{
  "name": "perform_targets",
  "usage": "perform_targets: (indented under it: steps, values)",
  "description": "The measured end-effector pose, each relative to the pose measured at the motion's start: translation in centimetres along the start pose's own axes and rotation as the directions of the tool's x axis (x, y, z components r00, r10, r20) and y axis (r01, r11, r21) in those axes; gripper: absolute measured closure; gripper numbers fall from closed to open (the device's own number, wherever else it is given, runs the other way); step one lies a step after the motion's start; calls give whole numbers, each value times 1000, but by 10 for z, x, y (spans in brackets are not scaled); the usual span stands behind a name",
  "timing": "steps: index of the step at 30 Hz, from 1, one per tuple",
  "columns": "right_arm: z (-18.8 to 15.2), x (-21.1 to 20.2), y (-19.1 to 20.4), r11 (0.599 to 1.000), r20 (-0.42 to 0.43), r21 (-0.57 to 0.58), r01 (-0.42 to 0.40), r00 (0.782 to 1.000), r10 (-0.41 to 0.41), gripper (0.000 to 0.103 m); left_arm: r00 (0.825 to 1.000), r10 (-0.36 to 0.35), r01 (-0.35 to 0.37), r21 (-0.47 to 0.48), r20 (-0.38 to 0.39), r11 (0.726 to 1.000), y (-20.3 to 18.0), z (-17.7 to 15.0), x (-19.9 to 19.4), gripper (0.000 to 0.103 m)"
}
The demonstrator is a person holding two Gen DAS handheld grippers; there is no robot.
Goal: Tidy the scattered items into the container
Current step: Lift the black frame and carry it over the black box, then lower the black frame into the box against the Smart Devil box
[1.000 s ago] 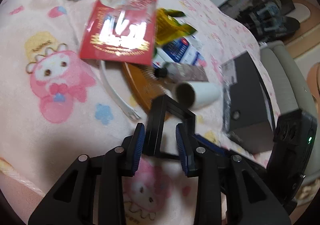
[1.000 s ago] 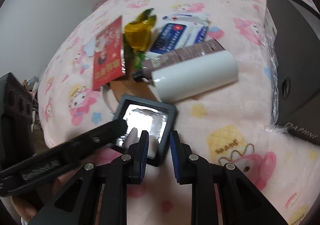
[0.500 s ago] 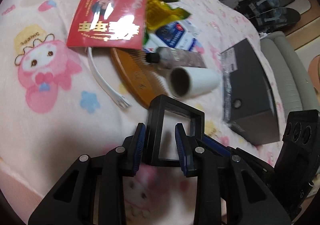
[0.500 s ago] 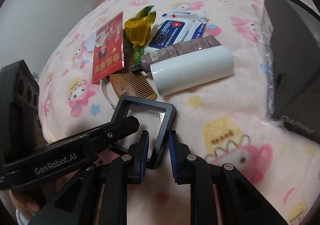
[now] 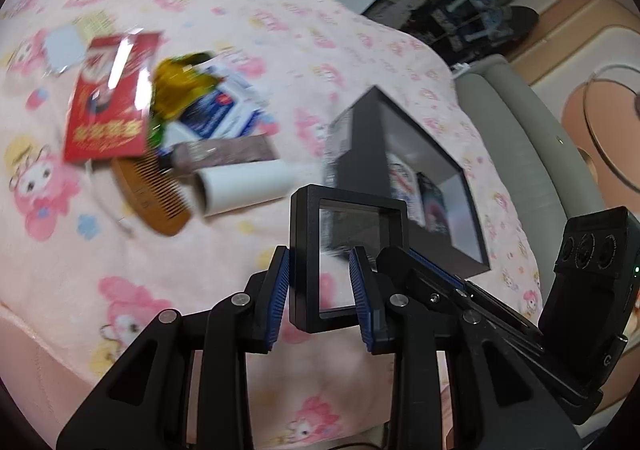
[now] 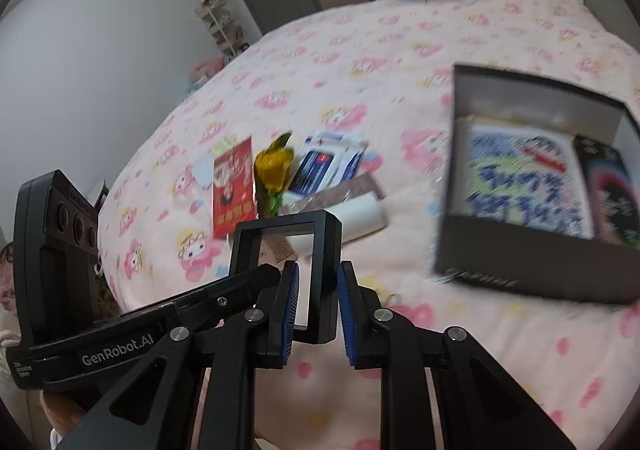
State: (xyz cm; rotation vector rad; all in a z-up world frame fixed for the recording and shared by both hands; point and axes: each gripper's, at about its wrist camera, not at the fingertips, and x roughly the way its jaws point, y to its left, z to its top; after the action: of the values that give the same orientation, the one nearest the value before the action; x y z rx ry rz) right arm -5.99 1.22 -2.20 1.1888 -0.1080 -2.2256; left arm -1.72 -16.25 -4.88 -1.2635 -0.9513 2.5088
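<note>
Left gripper [image 5: 320,290]: fingers [image 5: 279,296] clamped on the left rail of the black square frame [image 5: 346,250], one blue pad outside the rail, the other inside the clear window; frame held off the bed, tilted; right gripper [image 6: 316,304]: fingers [image 6: 347,314] closed on the frame's [image 6: 286,250] opposite rail, so both grippers hold the same frame at once; right gripper's body also visible in the left view [image 5: 588,274].

Landmark: frame. Beyond and right of it, the dark open box [image 6: 536,186] sits on the pink cartoon-print blanket [image 6: 400,62], with printed packets lying flat inside; box contents blurred, text unreadable.

Beyond and left of the frame, a cluster on the blanket: white roll [image 5: 248,186] nearest; wooden comb [image 5: 154,190] beside it; brown tube [image 5: 224,154] touching the roll's far side; blue-and-white wipes pack [image 5: 224,114]; yellow wrapper [image 5: 180,90]; red packet [image 5: 110,98] farthest left.
</note>
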Motion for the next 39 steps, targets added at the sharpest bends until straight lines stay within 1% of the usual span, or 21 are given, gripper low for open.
perform_targets:
  steps: [3, 8, 11, 24, 27, 30, 32, 36, 39]
  values:
    - [4, -24, -10, 1000, 58, 1, 23, 998, -23, 85, 998, -56, 56, 9, -12, 998, -18, 3, 5, 74]
    - [9, -51, -29, 999, 133, 12, 38, 990, -39, 85, 995, -91, 93, 39, -27, 995, -47, 6, 18, 73]
    - [9, -58, -45, 998, 161, 16, 58, 985, -59, 85, 994, -93, 97, 71, -57, 993, -67, 8, 35, 73]
    - [27, -85, -145, 987, 189, 87, 138, 970, -153, 85, 983, -103, 129, 171, -151, 977, -155, 32, 134, 71]
    - [43, -81, -168, 989, 190, 97, 108, 974, -125, 85, 981, -89, 117, 159, -170, 980, -162, 43, 156, 71]
    - [55, -75, -187, 991, 180, 94, 98, 977, -114, 85, 980, -61, 93, 162, -192, 982, -170, 53, 179, 71]
    - [61, -67, -199, 990, 164, 97, 102, 979, -117, 85, 975, -47, 81, 151, -217, 985, -170, 55, 195, 71]
    - [61, -53, -221, 987, 134, 125, 105, 984, -121, 85, 961, -36, 65, 99, -273, 993, -167, 51, 224, 71]
    - [53, -46, -240, 979, 98, 166, 120, 986, -137, 85, 955, -8, 42, 108, -296, 993, -169, 46, 232, 71]
